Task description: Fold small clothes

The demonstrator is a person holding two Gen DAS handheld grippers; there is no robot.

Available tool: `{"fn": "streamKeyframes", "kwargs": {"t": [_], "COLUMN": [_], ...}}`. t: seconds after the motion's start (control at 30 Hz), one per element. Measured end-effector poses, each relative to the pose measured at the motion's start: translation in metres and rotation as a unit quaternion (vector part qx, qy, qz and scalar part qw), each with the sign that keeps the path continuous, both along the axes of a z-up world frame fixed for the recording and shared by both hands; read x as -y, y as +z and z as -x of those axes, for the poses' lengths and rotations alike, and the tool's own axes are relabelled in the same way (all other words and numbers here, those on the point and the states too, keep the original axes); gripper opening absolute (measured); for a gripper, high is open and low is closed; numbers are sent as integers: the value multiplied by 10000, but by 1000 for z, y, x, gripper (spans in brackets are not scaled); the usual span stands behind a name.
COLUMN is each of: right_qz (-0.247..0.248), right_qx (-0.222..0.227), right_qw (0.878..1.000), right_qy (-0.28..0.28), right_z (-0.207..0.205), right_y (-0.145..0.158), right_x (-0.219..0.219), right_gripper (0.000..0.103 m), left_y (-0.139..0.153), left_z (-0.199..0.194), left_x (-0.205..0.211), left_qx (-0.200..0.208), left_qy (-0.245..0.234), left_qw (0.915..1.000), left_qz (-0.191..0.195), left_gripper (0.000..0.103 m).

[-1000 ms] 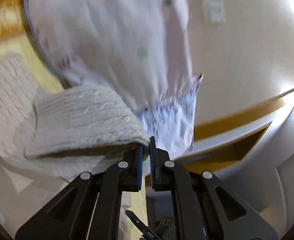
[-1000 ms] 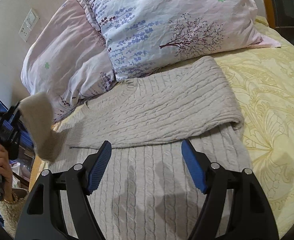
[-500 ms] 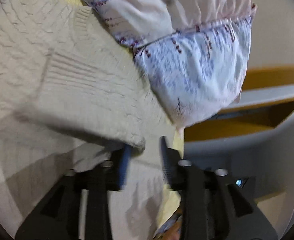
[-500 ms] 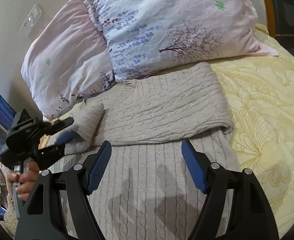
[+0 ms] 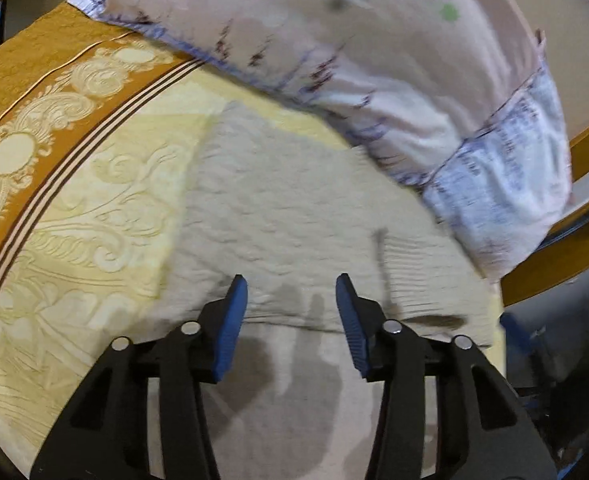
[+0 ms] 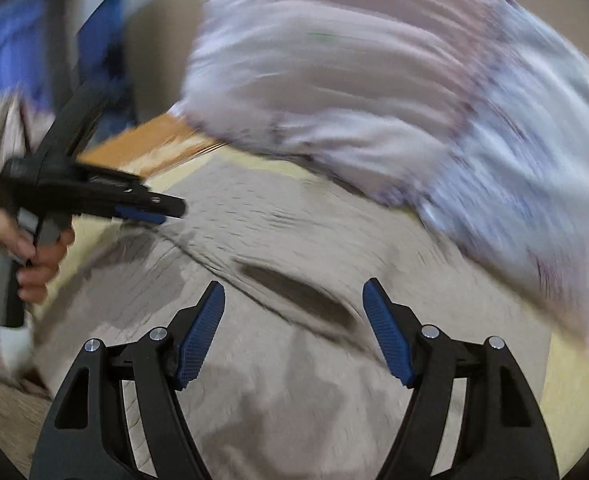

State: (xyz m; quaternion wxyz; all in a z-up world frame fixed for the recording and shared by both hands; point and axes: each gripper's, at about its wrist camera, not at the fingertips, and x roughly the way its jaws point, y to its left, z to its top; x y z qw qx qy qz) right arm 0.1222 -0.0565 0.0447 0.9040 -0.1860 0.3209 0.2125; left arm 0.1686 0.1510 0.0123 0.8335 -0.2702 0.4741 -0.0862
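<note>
Below both spread grippers: left gripper, right gripper, sweater flat.

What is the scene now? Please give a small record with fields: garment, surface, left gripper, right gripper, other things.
garment: beige knit sweater, lying folded on the bed
surface: yellow patterned bedspread
left gripper: open, holding nothing, over the sweater
right gripper: open, holding nothing, over the sweater; view blurred
other things: floral pillow beyond the sweater
</note>
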Motion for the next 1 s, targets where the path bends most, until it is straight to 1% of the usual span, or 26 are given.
{"fn": "streamKeyframes", "kwargs": {"t": [0.03,0.07,0.1,0.2,0.3,0.33,0.4,0.43,0.47,0.53,0.57,0.6,0.63,0.67,0.7,0.73,0.77,0.8,0.83,0.87,0.9,0.93,0.97,1.0], "right_qz": [262,525,761,1302,1823,1926,2112,2162,2104,1588,1060,749,327,-286,-843,-1660,-2110,-2556,-2857,-3094,-3157,-3226,-3419,-3573], "right_qx": [142,292,424,560,689,716,811,782,697,562,586,624,659,655,579,343,100,-265,-637,-1086,-1217,-1253,-1249,-1234], "right_qw": [9995,9981,9960,9895,9805,9783,9739,9731,9751,9855,9913,9926,9923,9875,9786,9586,9437,9253,9093,8895,8788,8708,8590,8522], "right_qy": [53,110,182,283,268,270,190,132,24,-208,-521,-725,-993,-1405,-1784,-2289,-2547,-2791,-2959,-3181,-3365,-3492,-3600,-3618], "right_z": [-1,-3,-4,-12,-19,-20,-24,-27,-32,-37,-39,-38,-37,-35,-33,-30,-29,-29,-30,-30,-27,-24,-19,-17], "right_y": [-4,-8,-12,-26,-38,-41,-45,-46,-45,-35,-21,-12,-2,11,18,21,17,8,-3,-18,-25,-28,-30,-30], "right_x": [-11,-21,-30,-44,-55,-57,-60,-61,-59,-46,-28,-16,2,31,59,100,123,149,168,191,203,212,224,232], "right_gripper": [72,72,72,70,68,67,53,28,7,7,7,7,7,7,7,7,8,8,10,14,15,15,18,22], "left_y": [-4,-3,-3,-6,-6,-5,-5,-5,-5,-5,-5,-5,-5,-5,-4,-4,-4,-3,-2,-2,-1,-1,-1,-1], "left_z": [0,-3,-5,-3,-3,-3,-5,-5,-5,-5,-4,-5,-4,-4,-4,-3,-3,-3,-2,-2,-2,-3,-3,-3], "left_x": [-3,-3,-2,-15,-17,-17,-16,-16,-17,-18,-18,-17,-17,-17,-17,-17,-16,-15,-13,-12,-11,-10,-9,-9], "left_qx": [-12,2,7,-18,-5,2,13,9,10,14,22,29,36,45,57,68,82,96,120,130,141,149,150,148], "left_qy": [27,43,33,24,-31,-45,-60,-50,-47,-51,-55,-58,-60,-64,-70,-73,-75,-87,-111,-119,-128,-130,-127,-120], "left_qw": [10000,9999,9999,10000,9999,9999,9999,9999,9999,9999,9999,9999,9999,9998,9998,9998,9998,9998,9998,9998,9998,9998,9998,9998], "left_qz": [-81,-130,-119,83,111,105,106,116,135,154,154,149,149,163,178,184,175,161,134,119,100,94,100,106], "left_gripper": [32,30,29,29,29,29,29,29,29,30,30,31,31,32,34,36,37,40,42,43,45,46,47,48]}}
